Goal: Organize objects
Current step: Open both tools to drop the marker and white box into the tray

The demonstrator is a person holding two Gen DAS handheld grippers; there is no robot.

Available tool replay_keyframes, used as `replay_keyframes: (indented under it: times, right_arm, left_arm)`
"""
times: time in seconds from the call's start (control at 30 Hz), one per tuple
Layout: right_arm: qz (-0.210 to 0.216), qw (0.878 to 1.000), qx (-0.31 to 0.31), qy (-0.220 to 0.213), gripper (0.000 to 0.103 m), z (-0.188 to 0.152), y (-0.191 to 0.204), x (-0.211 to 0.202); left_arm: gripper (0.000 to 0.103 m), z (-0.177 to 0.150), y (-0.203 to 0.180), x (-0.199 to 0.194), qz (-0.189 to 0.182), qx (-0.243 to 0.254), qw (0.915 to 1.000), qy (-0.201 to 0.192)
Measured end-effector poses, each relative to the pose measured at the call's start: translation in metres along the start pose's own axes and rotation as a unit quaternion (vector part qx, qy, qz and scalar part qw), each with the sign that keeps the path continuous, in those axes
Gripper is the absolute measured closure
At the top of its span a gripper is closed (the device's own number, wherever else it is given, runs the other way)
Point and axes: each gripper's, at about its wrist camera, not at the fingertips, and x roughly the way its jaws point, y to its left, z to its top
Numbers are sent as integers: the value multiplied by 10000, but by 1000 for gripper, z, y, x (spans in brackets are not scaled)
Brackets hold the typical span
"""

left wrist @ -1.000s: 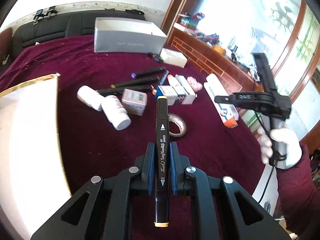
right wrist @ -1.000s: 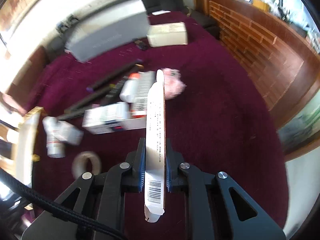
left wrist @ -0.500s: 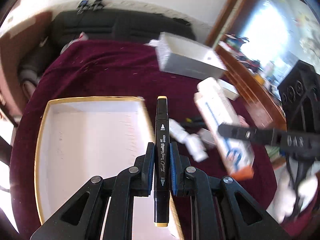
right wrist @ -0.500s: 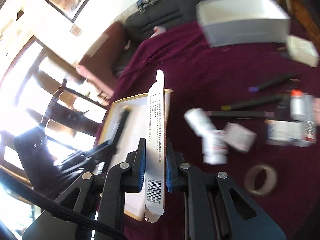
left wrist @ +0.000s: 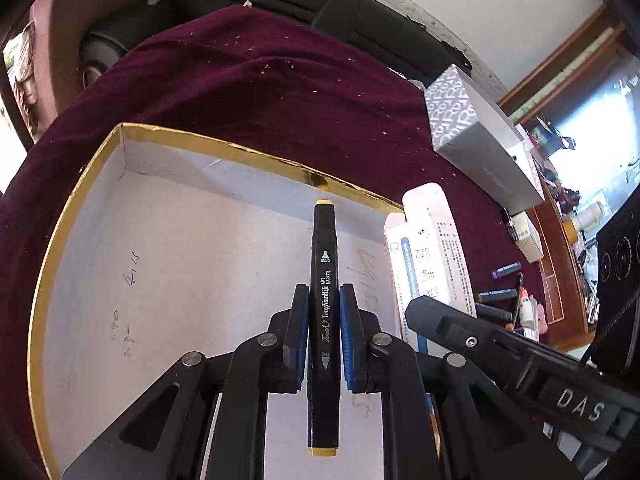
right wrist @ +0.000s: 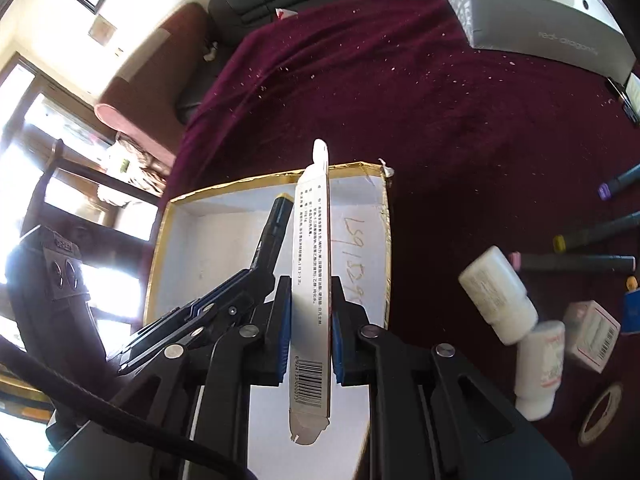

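Left hand-held gripper [left wrist: 324,344]: its blue pads are pinching a black art marker [left wrist: 324,280] with yellow end caps. The marker lies lengthwise between the fingers, and its forward cap hangs over the interior of the gold-rimmed white box [left wrist: 80,184].

Right hand-held gripper [right wrist: 310,334]: clamped on a narrow white carton [right wrist: 312,264], held edge-on, with printed text and a barcode on the visible side. The carton's forward end reaches past the far gold rim as seen from the right wrist; in the left wrist view the same carton [left wrist: 432,256] stands at the box's right edge, just beside the marker.

Box: open-topped, white inside, with handwritten figures on the floor. It rests on the table, which is covered in a maroon cloth [right wrist: 440,120]. No items are visible on the uncovered part of its floor.

Both hand-held grippers sit close together above the box; the left one appears in the right wrist view at lower left [right wrist: 240,296], marker tip pointing into the box.

Remaining items on the cloth, to the right of the box: two white bottles [right wrist: 496,292] touching each other, a small pink-and-white box [right wrist: 592,336], several dark markers [right wrist: 576,262], and a tape roll [right wrist: 600,414]. A long grey box [right wrist: 536,16] lies at the far edge.
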Motion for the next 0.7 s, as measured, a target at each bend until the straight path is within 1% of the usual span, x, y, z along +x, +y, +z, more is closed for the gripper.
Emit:
replay_keyframes:
  times: [0.07,0.13,0.2,0.27,0.33,0.37,0.4,0.43,0.47,0.5,0.53,0.57,0.6,0.7]
  right_arm:
    - [-151,9999,-55,-2,89,2,3,6]
    - [-308,9995,-91,-8,89,5,3,12]
    - [-352,9993,-73,30,88,9,2,19]
    - [-400,9992,-56,63,86,10,-2,24]
    - [-440,9990,-6,58,82,8,-5,25]
    - [-434,9990,39,31,81,8,-8,24]
    - [-297,9995,89,-3,81,7,-10,21]
    - [-245,9997,84,-13,79,6,-11,19]
    - [-217,9997,65,-37,77,4,-11,16]
    - [-238,9997,20,-108,74,2,-11,11]
    - [-297,9994,-21,-174,68,0,-11,8]
    - [-310,9992,-54,-231,68,-1,-12,5]
    - [-237,9994,-79,-227,68,-2,-13,4]
    - [-267,9994,-130,-184,68,-4,-12,7]
  left_arm:
    - [92,0,-1,4,-59,-4,10000,18]
    - [92,1,1,7,20,-51,10000,-18]
    - [92,1,3,9,-45,-109,9999,-42]
    - [89,0,5,8,-52,-153,9998,-84]
    - [87,-2,6,4,-83,-174,9997,-144]
    - [86,-4,6,-1,-87,-172,9996,-181]
    - [86,-6,5,-6,-98,-158,9995,-255]
    - [84,-8,3,-12,-98,-127,9993,-343]
    - [79,-11,4,-19,-77,-104,9990,-435]
    - [76,-15,2,-25,-44,-121,9986,-521]
    - [70,-22,2,-33,-37,-185,9978,-639]
    - [66,-26,2,-37,-63,-238,9972,-699]
    - [64,-31,2,-42,-100,-306,9966,-764]
    - [63,-47,6,-46,-83,-473,9955,-823]
